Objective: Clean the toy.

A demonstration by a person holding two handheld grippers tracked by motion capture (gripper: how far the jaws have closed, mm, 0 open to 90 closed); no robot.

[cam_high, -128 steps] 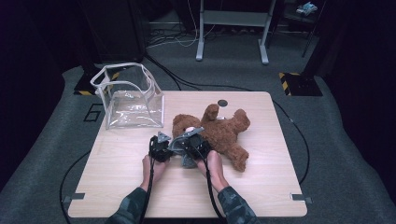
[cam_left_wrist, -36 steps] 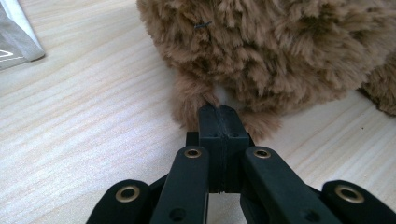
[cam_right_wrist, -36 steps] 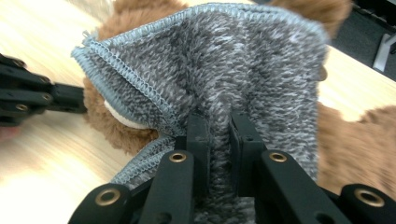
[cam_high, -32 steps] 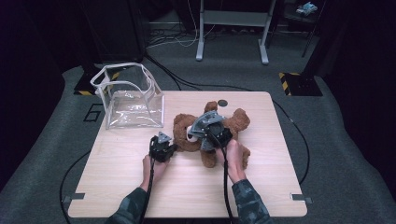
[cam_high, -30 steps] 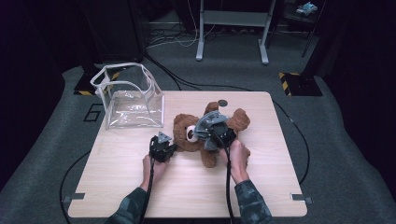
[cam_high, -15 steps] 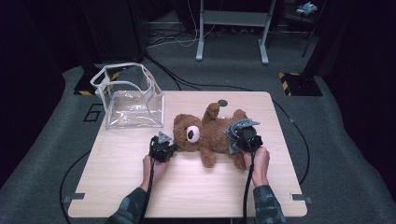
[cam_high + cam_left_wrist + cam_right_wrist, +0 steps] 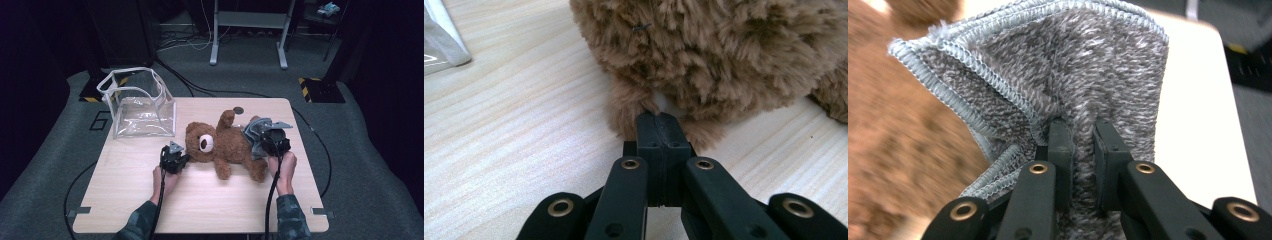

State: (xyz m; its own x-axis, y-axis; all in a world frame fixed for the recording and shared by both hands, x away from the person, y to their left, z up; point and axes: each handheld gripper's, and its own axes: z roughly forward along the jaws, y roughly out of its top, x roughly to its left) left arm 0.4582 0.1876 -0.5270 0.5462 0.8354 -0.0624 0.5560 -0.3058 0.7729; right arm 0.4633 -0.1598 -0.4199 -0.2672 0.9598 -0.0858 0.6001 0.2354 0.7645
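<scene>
Your left gripper (image 7: 176,159) sits low-centre in the high view, at the left edge of the teddy bear (image 7: 225,145). In the left gripper view its jaws are pressed right together w/ a tuft of the bear's brown fur (image 7: 644,107) pinched at the tips, so it's clamped on the bear's ear/head edge. Bear lies on its back mid-frame on the wooden table (image 7: 200,200), head toward the left of the frame, one arm sticking up toward the top.

Your right gripper (image 7: 274,142) is right of centre in the high view, over the bear's lower body. It holds a grey knit cloth (image 7: 255,135); in the right gripper view the jaws stand narrow w/ a fold of that cloth (image 7: 1083,75) squeezed between them, pale blue stitched hem running along the upper left of that frame. Bear's fur is a brown blur at the left edge there.

Clear plastic bag (image 7: 137,102) w/ white trim stands open at upper left of the table, well apart from the bear. Small dark round disc (image 7: 238,110) lies on the table just above the bear's raised arm.

Writing: on the floor left of the table there's a pale "6"-like mark (image 7: 101,120); nothing else legible, no brand tags readable on bear, cloth or bag.
</scene>
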